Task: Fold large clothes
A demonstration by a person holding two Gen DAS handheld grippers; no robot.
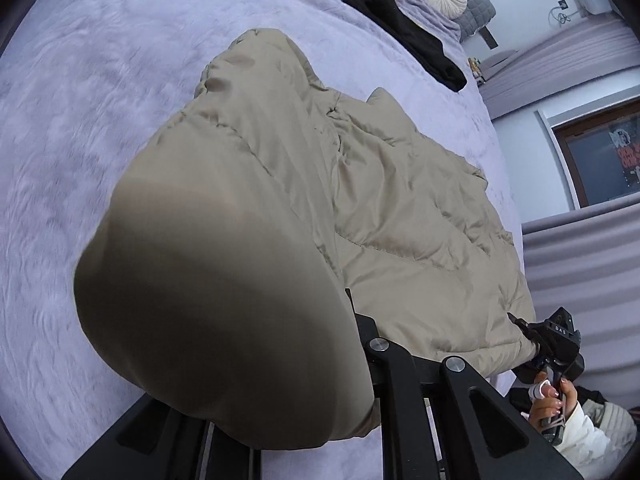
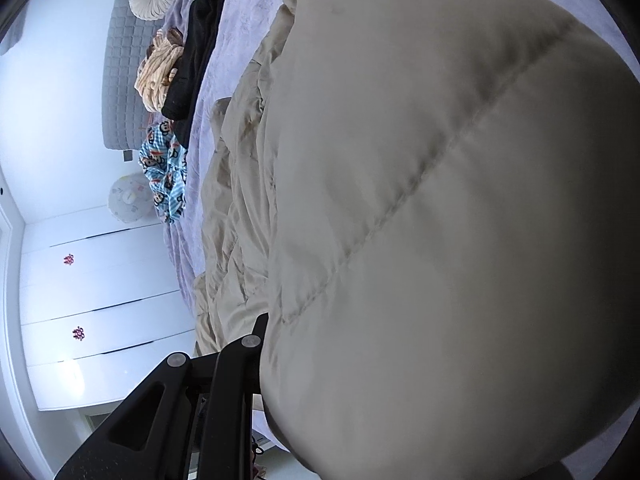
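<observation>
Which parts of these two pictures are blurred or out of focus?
Left wrist view: the beige jacket bulges soft and dark against the lens; the purple blanket is smeared. Right wrist view: the jacket fold fills the frame, unsharp; the black garment stays clear.

quilted puffer jacket [image 1: 400, 216], khaki-beige, smooth shell with stitched channels. lies spread lengthwise over lavender bedspread, body rumpled, creased in the middle. near edge raised off the bed at two points and bulging up close to both lenses; one lifted fold fills lower left of left wrist view, another [image 2: 440, 220] fills most of right wrist view. far end flat on the bed.
</observation>
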